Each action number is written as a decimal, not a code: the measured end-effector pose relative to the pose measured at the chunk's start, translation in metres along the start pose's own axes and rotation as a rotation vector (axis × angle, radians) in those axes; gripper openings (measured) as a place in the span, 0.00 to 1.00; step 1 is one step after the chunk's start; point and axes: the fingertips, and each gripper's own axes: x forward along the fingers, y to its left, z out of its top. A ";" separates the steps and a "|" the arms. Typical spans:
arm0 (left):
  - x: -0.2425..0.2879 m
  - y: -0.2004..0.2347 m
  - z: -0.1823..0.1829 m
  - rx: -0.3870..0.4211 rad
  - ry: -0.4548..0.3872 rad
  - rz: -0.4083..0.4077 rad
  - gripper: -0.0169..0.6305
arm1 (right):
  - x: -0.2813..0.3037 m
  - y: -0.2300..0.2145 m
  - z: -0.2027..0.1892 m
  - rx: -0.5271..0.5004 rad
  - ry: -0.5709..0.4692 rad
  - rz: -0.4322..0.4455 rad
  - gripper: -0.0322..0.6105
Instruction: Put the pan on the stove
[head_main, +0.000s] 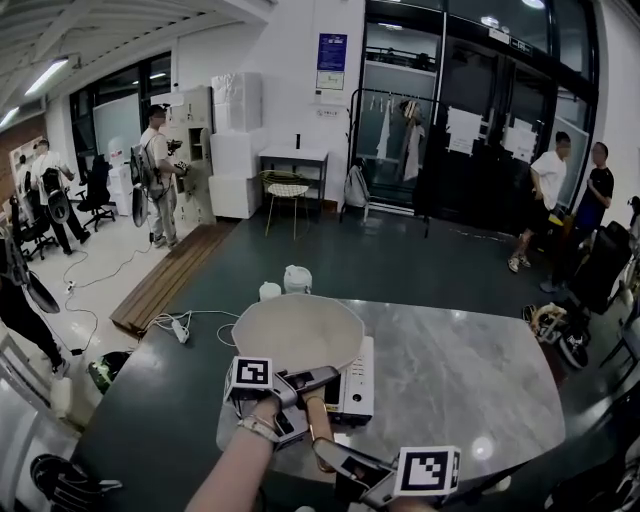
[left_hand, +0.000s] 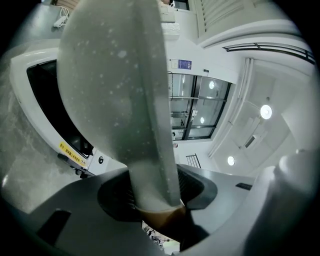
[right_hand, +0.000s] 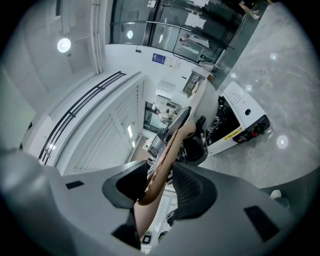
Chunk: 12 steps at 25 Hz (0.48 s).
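On the grey table, the pan is over the stove (contact unclear), its handle pointing to 6 o'clock. The left gripper clamps the handle's root, and the right gripper clamps its wooden end.

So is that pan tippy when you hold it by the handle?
Probably front-heavy: the pan is wide and sticks out past its wooden handle. Likely stiff, it shows no sag. The left hand-held gripper and right hand-held gripper clamp the handle, suggesting it twists easily.
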 end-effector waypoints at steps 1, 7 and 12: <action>0.000 0.003 0.002 -0.006 0.003 0.006 0.32 | 0.002 -0.003 0.001 0.000 0.001 -0.010 0.32; 0.008 0.005 0.007 -0.047 0.015 -0.008 0.32 | 0.008 -0.015 0.009 0.021 0.003 -0.076 0.32; 0.010 0.011 0.014 -0.049 0.033 -0.006 0.32 | 0.016 -0.015 0.014 0.020 0.002 -0.061 0.32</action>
